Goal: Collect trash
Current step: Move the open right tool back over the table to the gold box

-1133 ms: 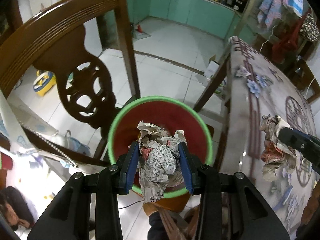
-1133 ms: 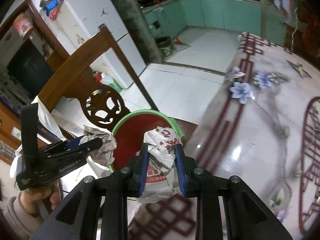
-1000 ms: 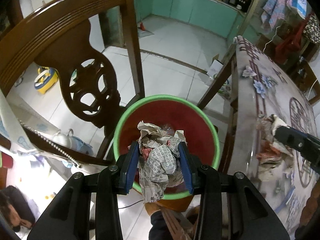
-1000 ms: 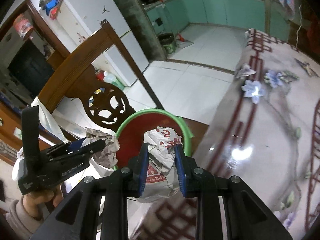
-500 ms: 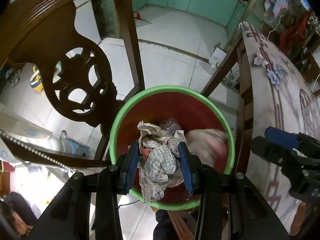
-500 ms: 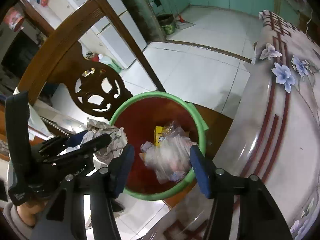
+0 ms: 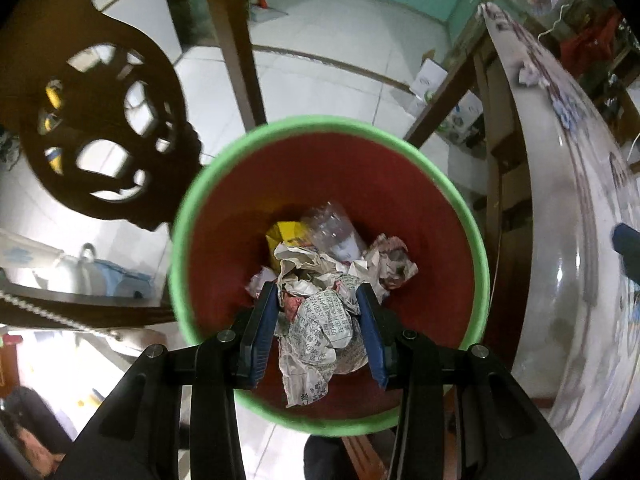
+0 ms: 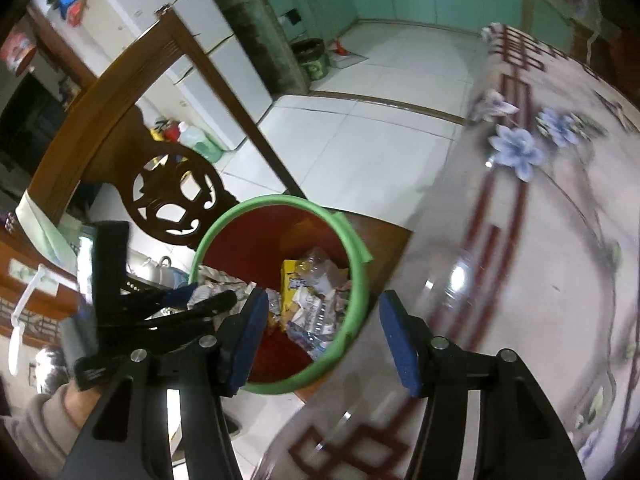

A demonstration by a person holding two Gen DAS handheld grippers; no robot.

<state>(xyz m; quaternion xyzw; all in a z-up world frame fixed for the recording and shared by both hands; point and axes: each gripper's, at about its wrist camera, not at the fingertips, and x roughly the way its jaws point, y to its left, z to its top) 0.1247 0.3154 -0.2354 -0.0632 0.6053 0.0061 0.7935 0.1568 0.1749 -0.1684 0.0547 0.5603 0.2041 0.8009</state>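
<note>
A red bin with a green rim (image 7: 320, 124) stands on the floor between a wooden chair and the table; it also shows in the right wrist view (image 8: 356, 276). My left gripper (image 7: 320, 312) is shut on a crumpled newspaper wad (image 7: 320, 320) and holds it inside the bin's mouth. Below it lie a second paper wad (image 7: 394, 262), a clear plastic bottle (image 7: 334, 228) and a yellow packet (image 7: 286, 232). My right gripper (image 8: 324, 338) is open and empty above the bin's near rim, by the table edge. The left gripper (image 8: 200, 300) shows there too.
A carved dark wooden chair (image 7: 108, 120) stands left of the bin. The table with a floral glossy cloth (image 8: 520, 220) lies to the right. White tiled floor (image 7: 340, 52), a fridge (image 8: 180, 40) and green cabinets are beyond.
My right gripper opened and dropped its paper wad into the bin, then drew back toward the table. My left gripper moved lower into the bin with its newspaper wad still held.
</note>
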